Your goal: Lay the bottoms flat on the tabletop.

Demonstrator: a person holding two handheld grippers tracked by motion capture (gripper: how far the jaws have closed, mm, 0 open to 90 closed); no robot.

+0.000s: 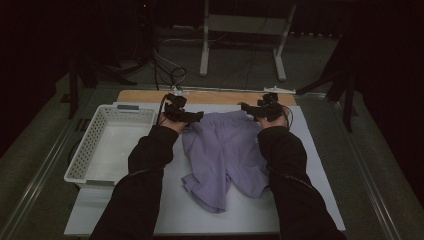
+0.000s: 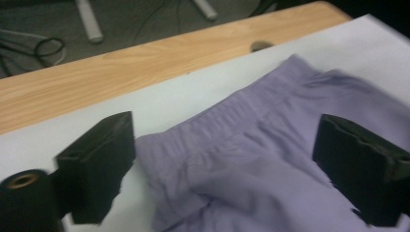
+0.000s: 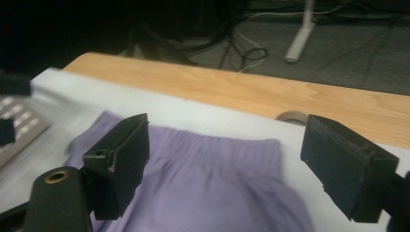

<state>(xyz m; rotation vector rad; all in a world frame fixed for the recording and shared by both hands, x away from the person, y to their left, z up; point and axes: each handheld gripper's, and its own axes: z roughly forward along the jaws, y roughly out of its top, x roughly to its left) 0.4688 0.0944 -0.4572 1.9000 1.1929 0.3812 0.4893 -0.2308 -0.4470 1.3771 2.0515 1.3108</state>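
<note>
A wooden table (image 1: 150,96) is standing in a dark room, its far edge showing as a bare light-brown strip, and a grey floor with cables and the white legs of a stand (image 1: 205,45) is lying beyond it. One white sheet (image 1: 310,150) is covering most of the tabletop. One white perforated basket (image 1: 95,145) is sitting on the left part of that sheet, its long side running away from the person. One pair of lilac shorts (image 1: 225,150) is lying flat in the middle of the sheet, just right of the basket, with the gathered elastic waistband at the far end and the two legs pointing back toward the person; the left leg's hem is rumpling and folding over itself, while the right leg is lying smoother. Two dark sleeves are reaching in along either side of the shorts. The left gripper (image 1: 192,118) is hovering at the waistband's left corner with its jaws standing wide apart, the corner lying loose between them on the sheet. The right gripper (image 1: 250,109) is hovering at the right corner, jaws likewise spread, pressing on nothing, with the waistband below and between them.
</note>
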